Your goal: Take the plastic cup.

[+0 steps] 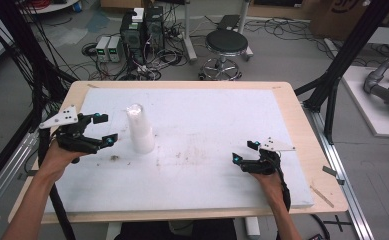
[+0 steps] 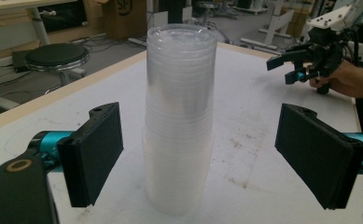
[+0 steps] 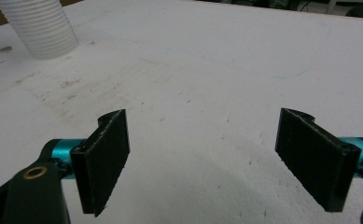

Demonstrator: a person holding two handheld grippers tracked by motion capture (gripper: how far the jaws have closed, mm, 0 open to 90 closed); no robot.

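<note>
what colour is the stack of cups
Clear, see-through plastic stack of cups, looking whitish; best in the left gripper view.

Legible text: a brown cardboard box [image 2: 125,16] behind the table is showing a dark round printed mark with letters reading roughly "SF", partly cut off; the same kind of mark is showing on a box [image 1: 343,12] in the high view, too blurred to read
</note>
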